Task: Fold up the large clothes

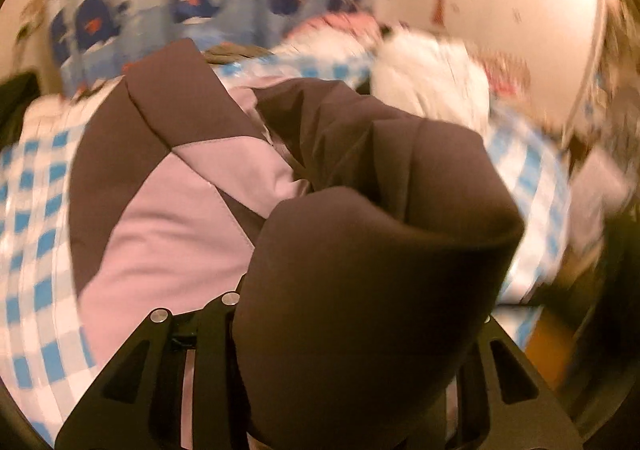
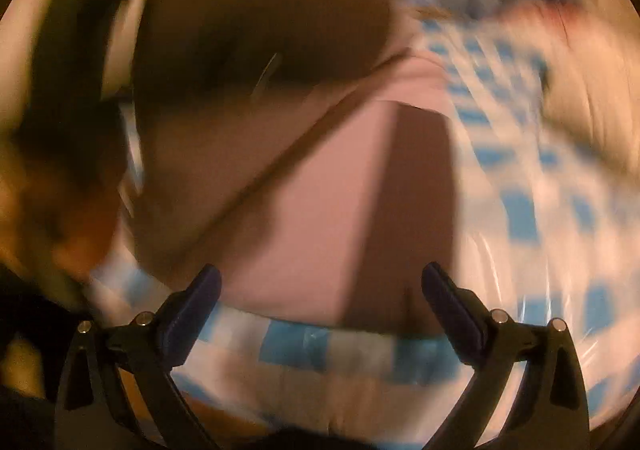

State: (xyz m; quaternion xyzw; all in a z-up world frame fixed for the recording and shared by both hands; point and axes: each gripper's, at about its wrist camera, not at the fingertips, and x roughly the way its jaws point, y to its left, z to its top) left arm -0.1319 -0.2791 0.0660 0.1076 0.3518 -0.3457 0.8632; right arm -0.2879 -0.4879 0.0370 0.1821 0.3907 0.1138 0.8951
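Note:
A large brown and pink garment (image 1: pixel 172 218) lies on a blue-and-white checked cloth (image 1: pixel 36 234). My left gripper (image 1: pixel 352 350) is shut on a brown fold of the garment, which drapes over its fingers and hides the tips. In the blurred right wrist view the same garment (image 2: pixel 320 210) lies ahead on the checked cloth (image 2: pixel 540 210). My right gripper (image 2: pixel 320 290) is open and empty, just short of the garment's near edge.
A pile of white and pink clothes (image 1: pixel 424 74) lies at the back right. A blue patterned fabric (image 1: pixel 192 10) runs along the back. A white patterned cushion (image 1: pixel 520 2) stands at the far right.

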